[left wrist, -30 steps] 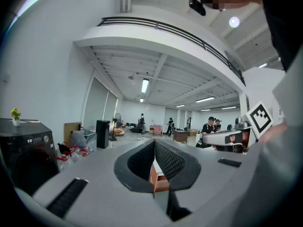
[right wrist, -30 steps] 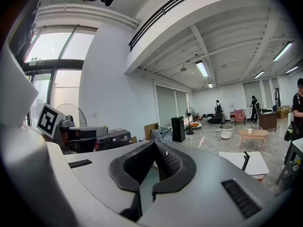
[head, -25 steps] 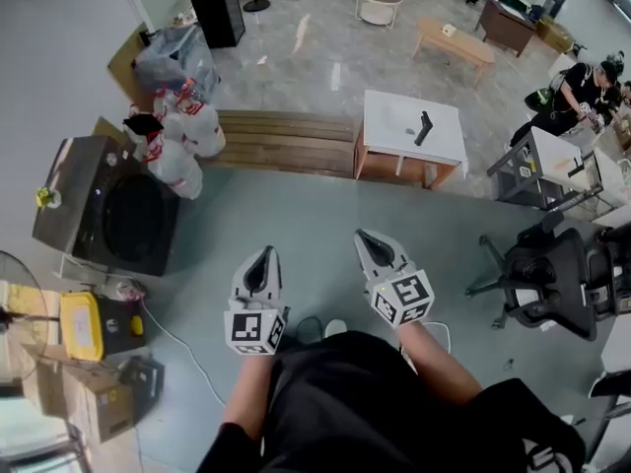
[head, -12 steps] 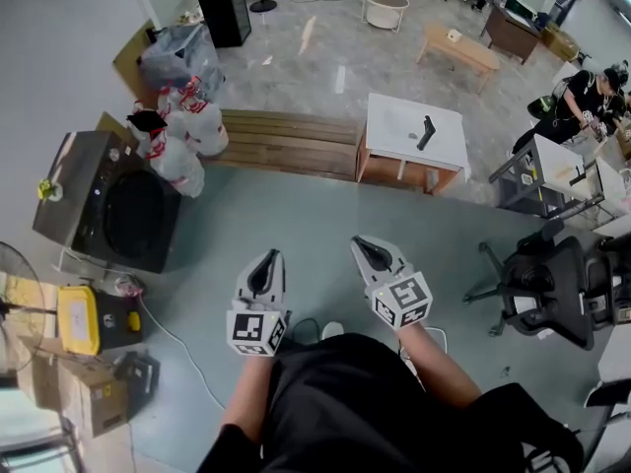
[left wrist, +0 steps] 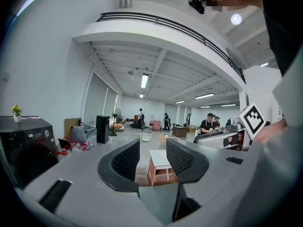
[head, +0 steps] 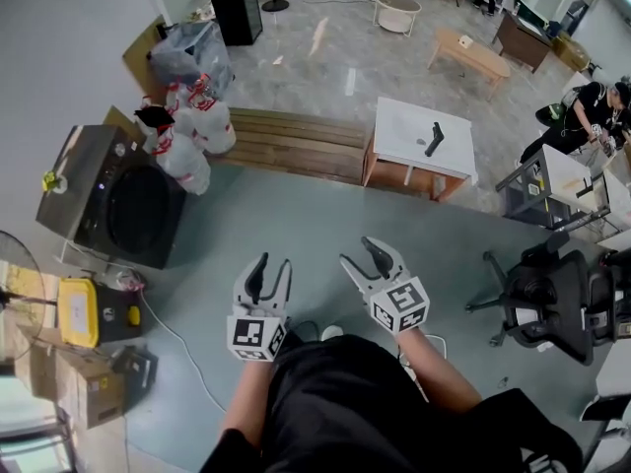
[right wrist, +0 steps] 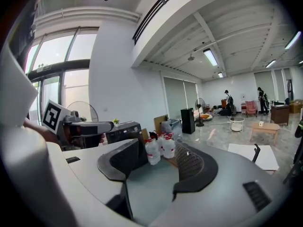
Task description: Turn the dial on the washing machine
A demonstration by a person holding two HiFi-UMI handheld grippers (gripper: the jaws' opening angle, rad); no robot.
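Item one, left gripper (head: 272,269): I log it held low in front of the person's body, jaws released and parted, having just been opening, with nothing between the pads; only open floor and a white table (head: 424,136) show through the gap. Item two, right gripper (head: 361,260): beside the left one and apart from it, jaws spread wider, likewise just opened and empty; through its gap I see a cluster of clear plastic jugs (head: 192,131) with red caps far off. Item three, washing machine (head: 108,205): dark front-loader standing against the wall at the person's left, well apart from both grippers, door shut, a small potted plant (head: 47,180) on its top. Item four, dial (left wrist: 46,133): small round knob on the machine's top control strip, untouched by either gripper. Sundry: a yellow case (head: 79,313) on the floor just beside the machine, a wooden bench (head: 296,146) past the jugs, a black office chair (head: 542,294) at the right, a black speaker (head: 234,6) farther back.
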